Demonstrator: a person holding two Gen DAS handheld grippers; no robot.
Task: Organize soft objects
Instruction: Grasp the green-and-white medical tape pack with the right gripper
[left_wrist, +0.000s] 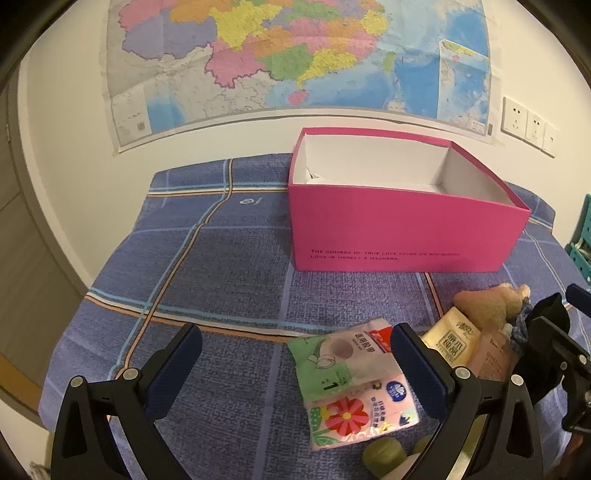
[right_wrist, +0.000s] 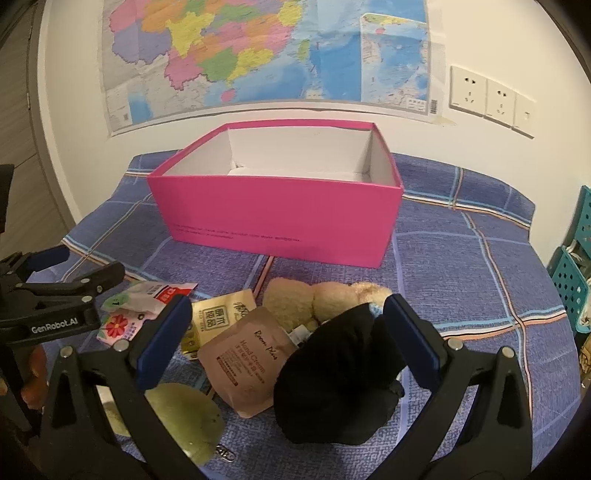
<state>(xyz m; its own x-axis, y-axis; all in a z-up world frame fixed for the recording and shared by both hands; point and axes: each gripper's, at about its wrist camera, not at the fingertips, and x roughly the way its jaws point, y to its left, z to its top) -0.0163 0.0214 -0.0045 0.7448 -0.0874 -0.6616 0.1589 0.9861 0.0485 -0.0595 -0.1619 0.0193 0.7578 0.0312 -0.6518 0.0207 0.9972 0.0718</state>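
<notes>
black cloth (right_wrist: 340, 373) – right view only, green plush (right_wrist: 184, 417)

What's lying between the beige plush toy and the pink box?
Nothing: only bare blue plaid cloth separates the beige plush toy from the pink cardboard box, seen in the right wrist view.

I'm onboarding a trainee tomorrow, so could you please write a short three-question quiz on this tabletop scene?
1. True or false: the pink box has its lid on.
2. Which item lies between the open fingers of the right gripper? A) black cloth item B) flowered tissue pack C) beige plush toy
3. Fill in: the brown pouch beside the black cloth item is labelled Hand ____.

Key
1. False; it is open, showing a white interior.
2. A; the flowered tissue pack lies before the left gripper, also open.
3. Cream.
</notes>
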